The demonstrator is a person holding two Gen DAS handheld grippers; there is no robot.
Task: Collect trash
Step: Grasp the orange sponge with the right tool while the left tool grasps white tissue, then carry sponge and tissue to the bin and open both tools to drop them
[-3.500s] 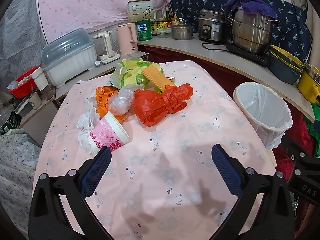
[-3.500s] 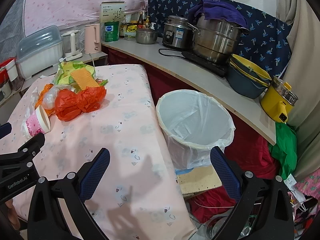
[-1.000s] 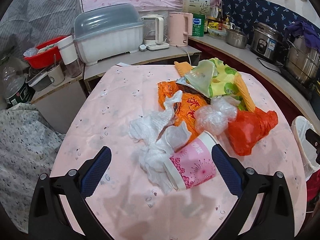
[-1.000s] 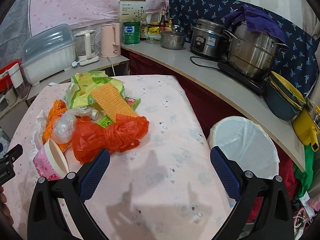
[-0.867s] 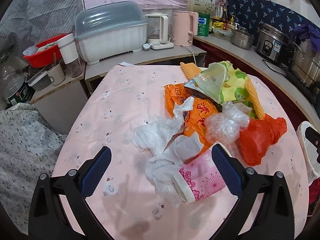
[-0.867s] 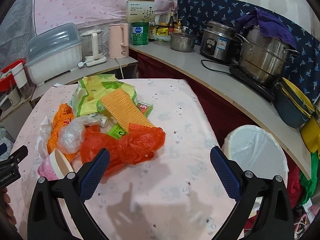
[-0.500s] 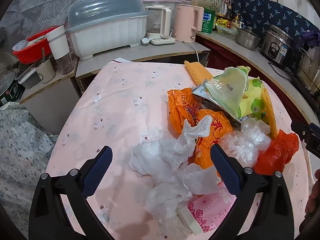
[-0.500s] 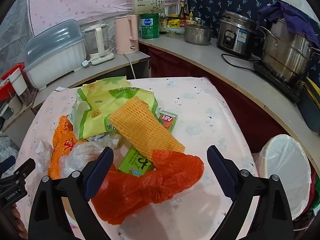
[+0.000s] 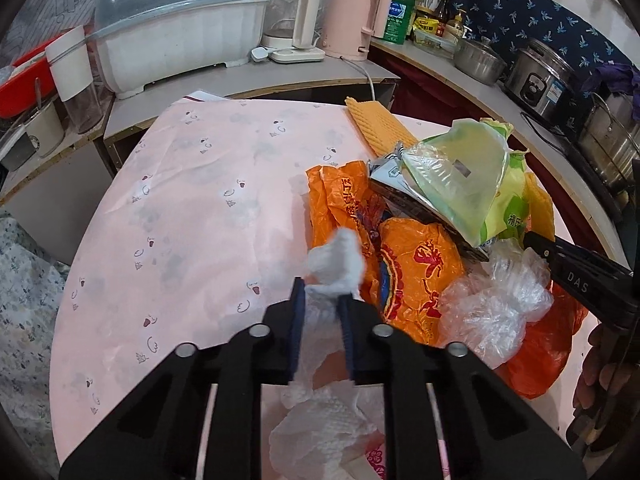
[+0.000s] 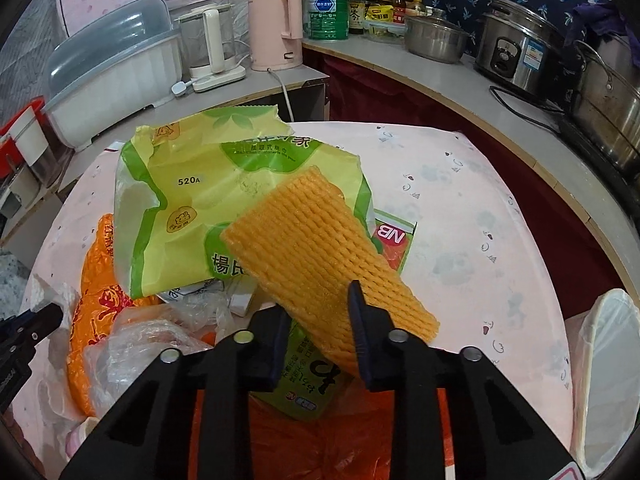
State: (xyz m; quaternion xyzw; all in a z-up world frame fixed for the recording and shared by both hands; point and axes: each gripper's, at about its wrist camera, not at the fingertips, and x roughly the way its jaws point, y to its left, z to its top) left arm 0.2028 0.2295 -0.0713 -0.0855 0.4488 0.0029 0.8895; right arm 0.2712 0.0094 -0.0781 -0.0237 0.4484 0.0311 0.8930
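A heap of trash lies on the pink-clothed table [image 9: 200, 200]. My left gripper [image 9: 321, 294] is closing its jaws, and the pads pinch a crumpled white tissue [image 9: 336, 262] at the heap's near left. Beside the tissue lie an orange printed bag [image 9: 416, 272], a clear plastic bag [image 9: 492, 312] and a red-orange bag [image 9: 548, 356]. My right gripper [image 10: 320, 302] is closing too, its pads pressing the near end of an orange foam net [image 10: 316, 240]. The net rests on a green-yellow wrapper [image 10: 208, 200].
A bin with a white liner [image 10: 608, 380] stands off the table's right edge. Behind the table is a shelf with a covered dish rack [image 9: 176, 40] and a pink kettle [image 10: 276, 28]. The counter at the right holds a rice cooker [image 10: 520, 52] and pots.
Both grippers came forward and down onto the heap. Their jaws went from wide open to nearly closed, the left around the white tissue, the right around the orange foam net.
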